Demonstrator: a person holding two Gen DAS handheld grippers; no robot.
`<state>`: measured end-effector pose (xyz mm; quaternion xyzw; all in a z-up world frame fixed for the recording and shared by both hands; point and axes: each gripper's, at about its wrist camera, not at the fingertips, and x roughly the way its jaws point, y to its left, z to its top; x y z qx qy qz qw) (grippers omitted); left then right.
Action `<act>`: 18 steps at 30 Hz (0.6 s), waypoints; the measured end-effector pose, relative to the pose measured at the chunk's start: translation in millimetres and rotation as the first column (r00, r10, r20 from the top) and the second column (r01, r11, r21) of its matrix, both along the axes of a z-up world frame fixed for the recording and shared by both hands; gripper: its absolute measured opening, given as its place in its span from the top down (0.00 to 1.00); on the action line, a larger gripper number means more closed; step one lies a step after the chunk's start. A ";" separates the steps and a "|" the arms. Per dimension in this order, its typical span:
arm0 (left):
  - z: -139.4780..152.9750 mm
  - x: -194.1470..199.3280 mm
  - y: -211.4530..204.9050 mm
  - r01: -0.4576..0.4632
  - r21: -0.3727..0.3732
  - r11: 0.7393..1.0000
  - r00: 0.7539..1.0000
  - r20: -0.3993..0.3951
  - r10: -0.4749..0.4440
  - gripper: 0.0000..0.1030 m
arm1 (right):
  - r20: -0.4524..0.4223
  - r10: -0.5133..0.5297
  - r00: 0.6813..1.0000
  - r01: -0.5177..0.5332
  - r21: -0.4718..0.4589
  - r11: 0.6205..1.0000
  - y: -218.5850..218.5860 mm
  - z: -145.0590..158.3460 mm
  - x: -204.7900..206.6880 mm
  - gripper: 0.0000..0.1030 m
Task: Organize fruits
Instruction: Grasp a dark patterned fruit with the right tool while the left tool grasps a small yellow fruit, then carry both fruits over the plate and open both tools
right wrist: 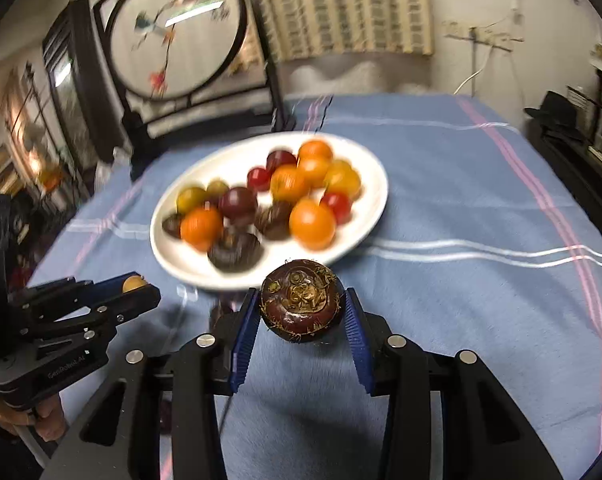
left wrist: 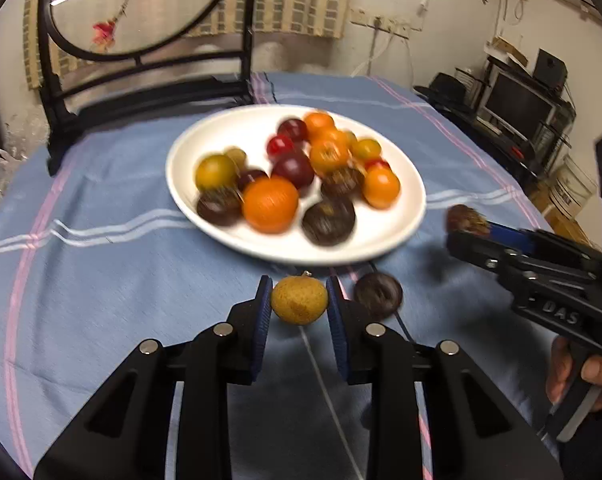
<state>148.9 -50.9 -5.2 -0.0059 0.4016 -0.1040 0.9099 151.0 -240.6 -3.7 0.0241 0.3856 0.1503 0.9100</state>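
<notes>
- The left gripper point(left wrist: 299, 300) pinches a tan longan point(left wrist: 299, 300) between its blue pads, low over the blue cloth point(left wrist: 101, 280).
- The right gripper point(right wrist: 301, 306) clamps a dark water chestnut point(right wrist: 301, 300) with hairy fibres, jaws pressed to both its sides.
- Another dark chestnut point(left wrist: 379, 295) lies on the cloth just right of the longan.
- Beyond, a white plate point(left wrist: 205, 140) holds oranges, red and purple fruits and more chestnuts.
- Farthest, a round embroidered screen point(right wrist: 173, 36) stands at the table's rear.
</notes>
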 end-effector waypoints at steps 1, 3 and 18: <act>4.6 2.5 1.5 -0.005 0.000 1.000 1.000 0.004 0.005 0.74 | 0.020 -0.005 1.000 0.005 0.013 1.000 0.2 6.5 -0.4 0.58; 17.9 13.5 3.5 -0.015 0.003 1.000 1.000 0.016 0.015 0.74 | 0.051 -0.006 0.999 0.005 0.018 1.000 3.4 17.5 2.5 0.58; 28.1 101.1 32.6 -0.253 -0.037 0.967 0.967 0.007 0.253 0.42 | -0.018 -0.026 0.999 0.028 0.135 0.990 49.2 11.1 98.5 0.40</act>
